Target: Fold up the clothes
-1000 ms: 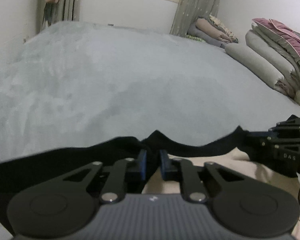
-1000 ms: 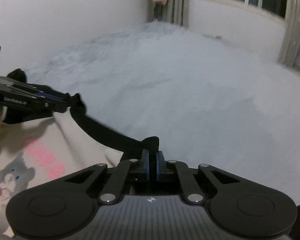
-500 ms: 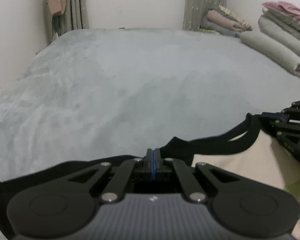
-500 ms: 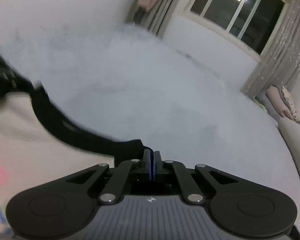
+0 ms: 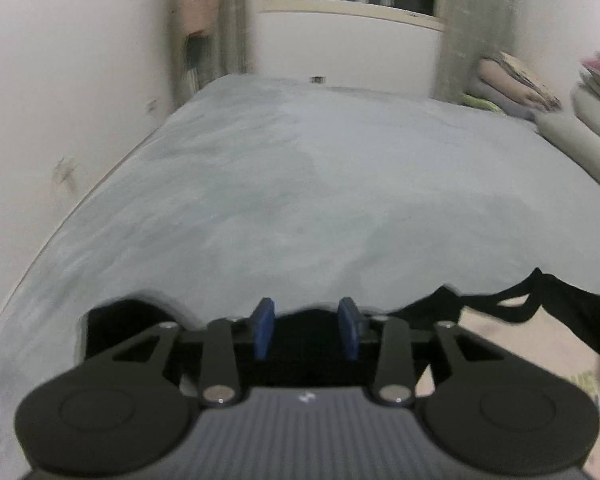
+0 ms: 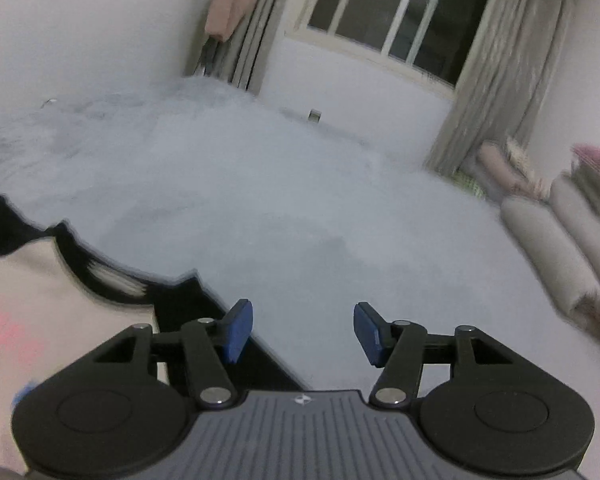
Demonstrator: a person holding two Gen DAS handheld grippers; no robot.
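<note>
Left cam: my left claw (image 5: pixel 307 330) is spread wide, holding nothing, over the shirt's (image 5: pixel 512 344) black collar edge, with loads of bare grey bedspread (image 5: pixel 300 200) ahead. Right cam: right claw (image 6: pixel 300 332) is released too, the shirt (image 6: pixel 40 280) lying off to its left, and the folded quilts (image 6: pixel 552 248) hemming in the far right.

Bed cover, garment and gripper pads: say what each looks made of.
Bed cover: seems a plush, fleece-like fabric, matte grey with brushed streaks in the nap.
Garment: soft knit, probably cotton; cream body, black trim, blurred pink print, and it lies limp.
Pads: blue, matte, likely rubber or soft plastic on black plastic fingers.
</note>
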